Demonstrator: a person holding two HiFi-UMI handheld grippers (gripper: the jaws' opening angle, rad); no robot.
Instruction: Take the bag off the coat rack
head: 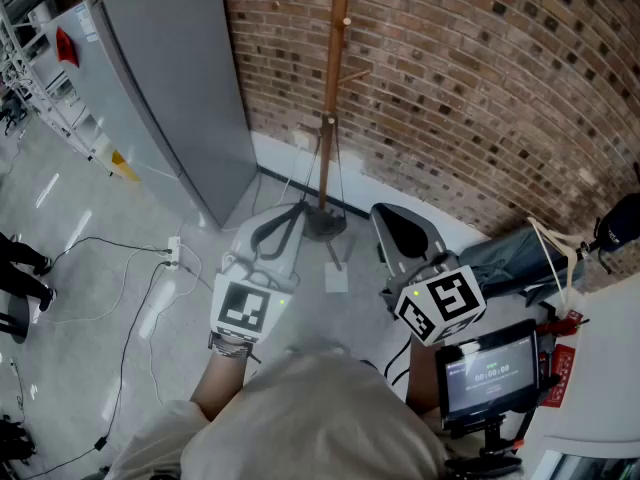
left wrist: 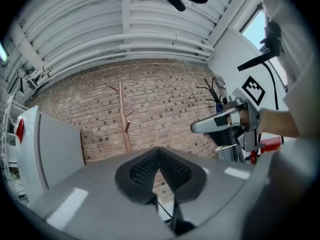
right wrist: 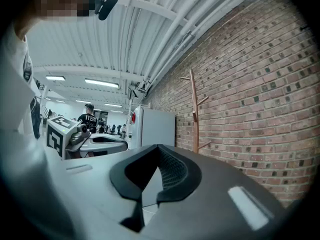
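Your head view is bright and evenly lit, coat rack (head: 333,88) crisp, with white glare streaks on the floor (head: 90,298) at left. Both gripper views go heavy fisheye: black corners, brick wall (right wrist: 260,84) bowing, bottom foreground soft. Strip lights (right wrist: 102,83) glow middle left.

— What stands at the back?

— A red brick wall (head: 480,88) with a white skirting (head: 282,158) along its foot. Left of it rises a tall grey cabinet (head: 170,88) with a red mark (head: 66,46) near its top.

— And lower down?

— A pale, glossy floor (head: 80,318), where a thin cable (head: 118,241) runs to a white power strip (head: 172,253) near the cabinet's base. At the lower right a small screen (head: 490,373) glows; its digits are too small to read. White pipes (left wrist: 125,39) line the ceiling.
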